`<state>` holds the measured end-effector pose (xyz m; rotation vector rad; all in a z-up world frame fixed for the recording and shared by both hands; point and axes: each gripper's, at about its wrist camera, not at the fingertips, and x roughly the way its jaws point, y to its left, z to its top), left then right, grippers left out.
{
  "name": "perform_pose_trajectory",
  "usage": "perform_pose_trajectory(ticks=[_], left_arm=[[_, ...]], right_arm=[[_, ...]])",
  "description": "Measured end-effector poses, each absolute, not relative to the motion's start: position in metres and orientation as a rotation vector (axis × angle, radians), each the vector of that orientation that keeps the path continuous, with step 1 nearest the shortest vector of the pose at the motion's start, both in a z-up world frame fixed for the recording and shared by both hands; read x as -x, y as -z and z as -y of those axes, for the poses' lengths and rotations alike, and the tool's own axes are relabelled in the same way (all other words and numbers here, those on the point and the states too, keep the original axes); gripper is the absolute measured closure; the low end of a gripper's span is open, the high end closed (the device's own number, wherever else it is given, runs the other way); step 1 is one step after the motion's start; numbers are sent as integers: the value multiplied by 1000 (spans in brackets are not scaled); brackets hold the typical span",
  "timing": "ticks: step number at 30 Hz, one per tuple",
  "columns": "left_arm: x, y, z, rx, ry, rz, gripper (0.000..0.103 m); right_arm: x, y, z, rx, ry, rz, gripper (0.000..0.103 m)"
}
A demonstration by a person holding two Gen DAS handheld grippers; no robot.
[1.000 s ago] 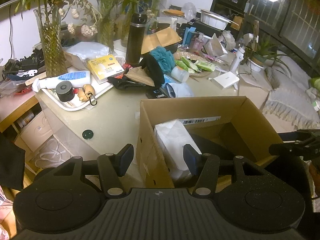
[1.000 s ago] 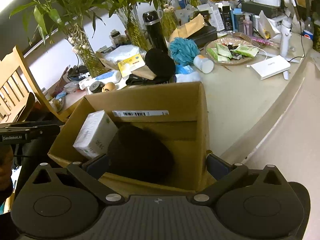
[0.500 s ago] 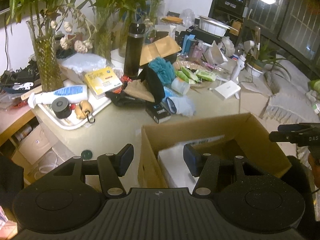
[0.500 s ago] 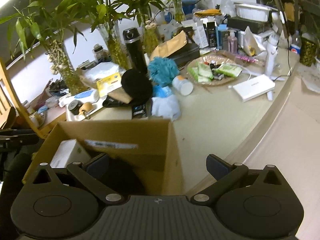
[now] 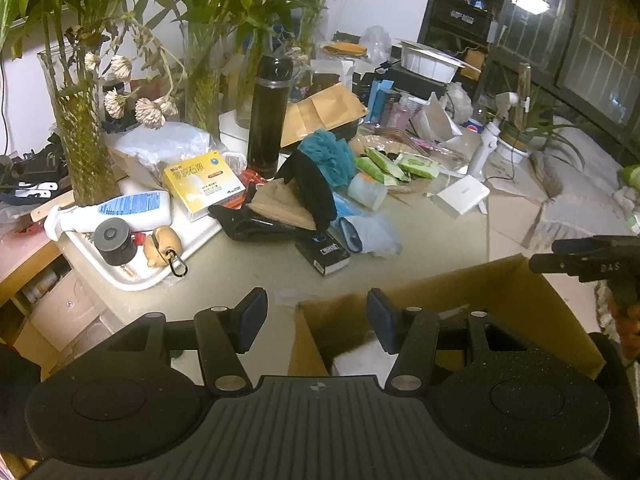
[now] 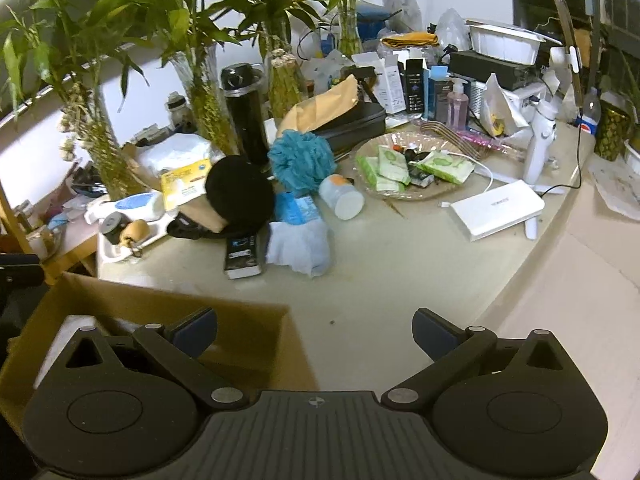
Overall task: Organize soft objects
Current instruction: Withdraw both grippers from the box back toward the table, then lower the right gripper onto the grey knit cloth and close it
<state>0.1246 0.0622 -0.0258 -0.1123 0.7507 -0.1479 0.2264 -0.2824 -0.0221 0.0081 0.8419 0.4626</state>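
A cardboard box [image 5: 440, 288] stands at the near edge of the counter, with a white package [image 5: 356, 360] inside; it also shows in the right wrist view [image 6: 168, 304]. Soft things lie beyond it: a light blue cloth [image 6: 298, 242], a teal bath pouf [image 6: 302, 160], a black round soft item [image 6: 240, 192] and a blue wipes pack [image 6: 298, 206]. My left gripper [image 5: 316, 314] is open and empty over the box's left rim. My right gripper [image 6: 314, 330] is open and empty over the box's right corner.
A white tray [image 5: 132, 276] with bottles sits at left. Vases of bamboo [image 5: 80, 136], a black flask [image 5: 266, 120], a glass dish of green packets [image 6: 408, 168], a white flat box [image 6: 496, 210] and a small black box [image 6: 242, 254] crowd the counter.
Both grippers have pulled back and risen from the box. The box now sits low in both views and more of the counter shows. Both stay open and empty.
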Motion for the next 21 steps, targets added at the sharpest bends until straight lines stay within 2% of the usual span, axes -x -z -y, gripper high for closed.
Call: perform_pose_trajectory(ticks=[21], left_arm=[[-194, 51, -88, 131, 190, -739, 49]], right_arm=[[-319, 88, 283, 29, -470, -800, 0]])
